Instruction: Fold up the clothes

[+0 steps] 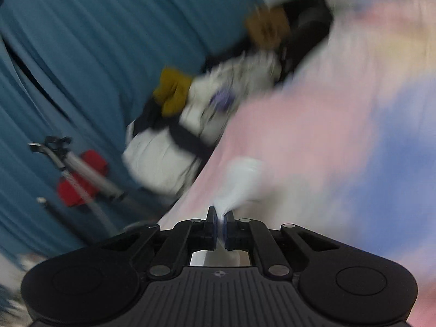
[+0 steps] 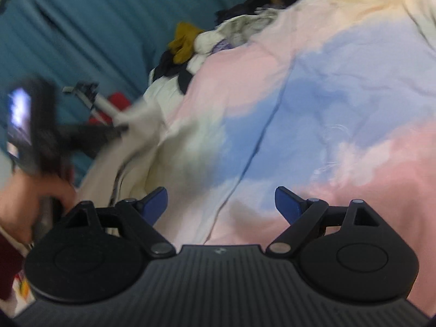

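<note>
Pastel bedspread (image 2: 313, 103) underlies blurred white garment (image 1: 239, 182) pinched by left tongs (image 1: 220, 218).

The left gripper (image 1: 220, 215) has its jaws closed to a narrow slit, with a fold of white cloth (image 1: 239, 182) pinched between the blue pads. The right gripper (image 2: 220, 201) has its jaws spread wide, nothing between them. To its left, the person's hand (image 2: 30, 199) grips the other gripper's handle.
</note>
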`<state>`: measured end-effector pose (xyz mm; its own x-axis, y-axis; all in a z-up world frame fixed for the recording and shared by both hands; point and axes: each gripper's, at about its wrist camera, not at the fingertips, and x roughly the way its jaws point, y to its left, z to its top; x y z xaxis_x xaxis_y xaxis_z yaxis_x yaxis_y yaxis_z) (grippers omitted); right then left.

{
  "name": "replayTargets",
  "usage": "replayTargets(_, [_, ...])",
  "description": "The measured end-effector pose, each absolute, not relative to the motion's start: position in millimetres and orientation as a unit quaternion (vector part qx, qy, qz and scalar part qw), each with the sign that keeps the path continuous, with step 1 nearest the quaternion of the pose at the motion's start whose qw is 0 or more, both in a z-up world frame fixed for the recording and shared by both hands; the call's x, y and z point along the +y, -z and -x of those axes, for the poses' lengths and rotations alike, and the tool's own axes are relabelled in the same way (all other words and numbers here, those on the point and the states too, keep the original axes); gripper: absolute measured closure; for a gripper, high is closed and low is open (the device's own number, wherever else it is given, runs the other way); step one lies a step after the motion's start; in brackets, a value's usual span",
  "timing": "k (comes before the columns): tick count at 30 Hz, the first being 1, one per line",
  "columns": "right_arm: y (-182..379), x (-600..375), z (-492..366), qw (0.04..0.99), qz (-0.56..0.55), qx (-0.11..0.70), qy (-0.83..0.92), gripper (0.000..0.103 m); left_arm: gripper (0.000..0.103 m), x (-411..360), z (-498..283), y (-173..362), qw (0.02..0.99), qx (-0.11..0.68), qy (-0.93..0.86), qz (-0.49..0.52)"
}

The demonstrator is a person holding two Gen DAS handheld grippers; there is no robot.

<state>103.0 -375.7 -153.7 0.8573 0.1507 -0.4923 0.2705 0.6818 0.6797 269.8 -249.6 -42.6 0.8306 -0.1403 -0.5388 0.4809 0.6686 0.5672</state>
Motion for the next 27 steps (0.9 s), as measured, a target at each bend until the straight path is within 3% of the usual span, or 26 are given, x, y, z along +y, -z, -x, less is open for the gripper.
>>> replayTargets(3, [161.1, -386.9, -99.7, 0.862, -0.43, 0.265, 0.051, 0.016, 0.098, -285.7, -267.2, 11.0, 0.9, 0.231, 0.23, -0.288])
replayTargets(6, [165.8, -396.8, -97.6, 0.85, -0.452, 0.264, 0.059, 0.016, 0.098, -313.7, -264.2, 14.0, 0.893, 0.263, 0.278, -0.238])
replayTargets(12, [170.9, -417.1, -91.9, 0.834, -0.484, 0.258, 0.063, 0.015, 0.061, -309.3, -241.9, 36.1, 0.878, 0.296, 0.326, -0.189])
replayTargets(14, [173.0, -421.6, -92.6, 0.825, -0.499, 0.259, 0.055, 0.015, 0.05, -283.3, -224.2, 41.7, 0.879, 0.299, 0.33, -0.169])
replayTargets(27, [174.3, -437.6, -149.6, 0.787, -0.549, 0.283, -0.008, 0.014, 0.046, 13.0, -89.1, 28.1, 0.905, 0.378, 0.186, -0.052])
